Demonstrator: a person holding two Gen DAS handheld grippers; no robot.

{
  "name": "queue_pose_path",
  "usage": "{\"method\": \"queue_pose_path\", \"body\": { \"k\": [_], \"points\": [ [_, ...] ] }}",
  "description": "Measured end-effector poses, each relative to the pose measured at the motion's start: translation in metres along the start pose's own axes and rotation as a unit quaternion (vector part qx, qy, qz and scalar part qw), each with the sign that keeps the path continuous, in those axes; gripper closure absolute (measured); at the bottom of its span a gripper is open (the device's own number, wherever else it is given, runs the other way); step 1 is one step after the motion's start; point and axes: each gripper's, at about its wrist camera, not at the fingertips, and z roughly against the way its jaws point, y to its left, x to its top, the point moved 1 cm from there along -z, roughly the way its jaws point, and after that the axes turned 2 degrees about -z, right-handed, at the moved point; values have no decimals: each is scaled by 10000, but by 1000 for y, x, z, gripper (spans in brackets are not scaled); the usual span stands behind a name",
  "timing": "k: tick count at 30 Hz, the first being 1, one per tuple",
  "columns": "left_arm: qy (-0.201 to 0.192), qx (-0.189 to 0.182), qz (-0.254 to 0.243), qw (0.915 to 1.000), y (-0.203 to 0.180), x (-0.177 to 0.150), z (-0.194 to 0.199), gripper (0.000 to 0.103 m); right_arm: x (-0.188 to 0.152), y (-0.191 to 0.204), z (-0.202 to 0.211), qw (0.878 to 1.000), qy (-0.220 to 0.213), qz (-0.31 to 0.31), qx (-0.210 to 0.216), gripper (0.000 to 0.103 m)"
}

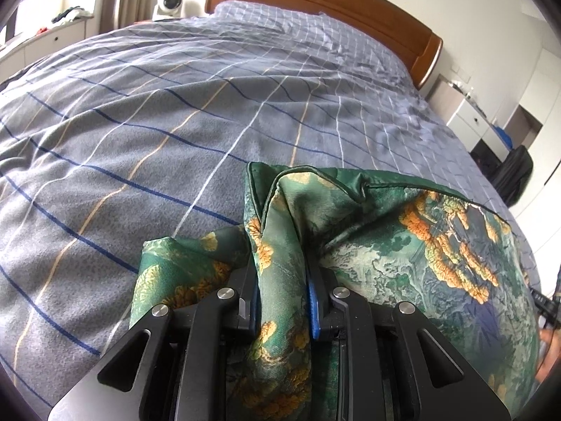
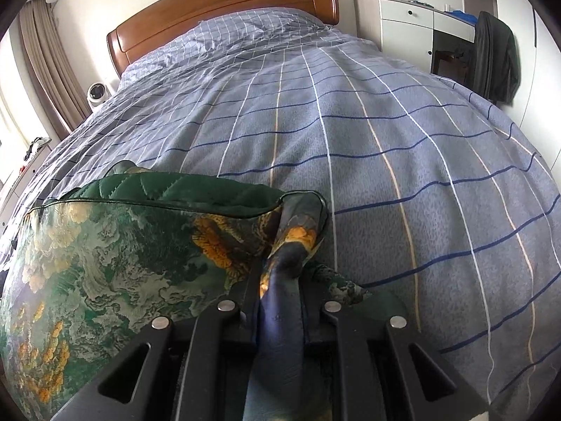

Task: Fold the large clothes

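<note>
A large green garment (image 1: 403,242) printed with orange and pale patterns lies bunched on a bed covered by a grey-blue checked blanket (image 1: 175,112). My left gripper (image 1: 282,280) is shut on a gathered corner of the garment, and the cloth spills over both black fingers. In the right wrist view the same garment (image 2: 115,256) spreads to the left, its quilted dark green lining (image 2: 168,189) showing along the top edge. There my right gripper (image 2: 278,280) is shut on another bunched corner. The fingertips of both grippers are hidden by cloth.
The wooden headboard (image 2: 217,7) stands at the far end of the bed. A white fan (image 2: 97,95) and curtains are at the left. White drawers (image 2: 396,24) and a dark coat over a chair (image 2: 494,59) stand at the right. A hand (image 1: 548,354) shows at the right edge.
</note>
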Motion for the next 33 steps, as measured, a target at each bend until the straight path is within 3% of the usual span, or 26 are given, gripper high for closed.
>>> {"method": "queue_pose_path", "body": {
  "k": [5,7,9,11,14,18,22,26,30,33],
  "points": [
    [-17,-82,64,9999,1,1,8,74,1,-9,7,9995,-84,-218,194,81],
    [48,-131,97,9999,2,4,12,58,3,-17,14,9986,-134,-415,314,71],
    [144,-193,61,9997,2,9,21,20,7,-28,22,9971,-137,-652,364,51],
    [156,-95,-112,9998,-3,12,35,8,10,-40,33,9950,-152,-880,440,42],
    [140,189,-377,9990,-10,13,60,7,12,-50,57,9955,-262,-839,366,37],
    [-143,-11,-534,9985,-27,18,104,7,10,-42,100,9969,-664,-392,124,37],
    [-500,-237,-786,9954,-54,21,134,4,2,-33,140,9943,-1047,-139,164,37],
    [-352,-551,-1033,9925,-89,19,131,3,-9,-27,157,9930,-1096,-180,412,37],
    [-190,-655,-1349,9885,-124,12,117,3,-30,-11,155,9932,-838,-21,807,37],
    [-4,-753,-1521,9855,-151,7,100,3,-47,-5,144,9953,-636,112,717,37]
  ]
}}
